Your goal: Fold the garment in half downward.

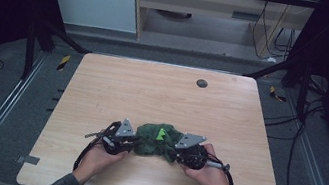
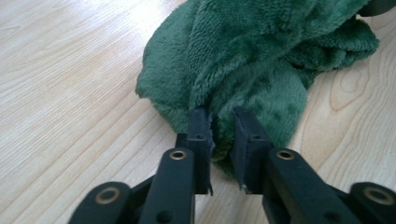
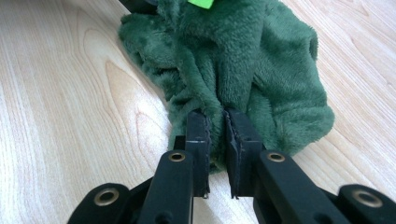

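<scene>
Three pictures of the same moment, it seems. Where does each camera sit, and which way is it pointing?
High view: above the person's side, facing forward and down on the pale wooden table; both hands and both tongs, left tongs and right tongs, show.
Left gripper view: rides the left tongs, looking along its black jaws into the dark green fleecy cloth.
Right gripper view: rides the right tongs, facing the cloth's other end.
Shared: every view shows the cloth with jaws pinching it.

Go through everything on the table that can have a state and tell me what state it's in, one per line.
Green fleece cloth: bunched in a heap on the wooden table, pinched at both ends.
Bright green tag: on top of the cloth, showing.
Left gripper: shut on a fold of the cloth.
Right gripper: shut on a fold of the cloth.
</scene>
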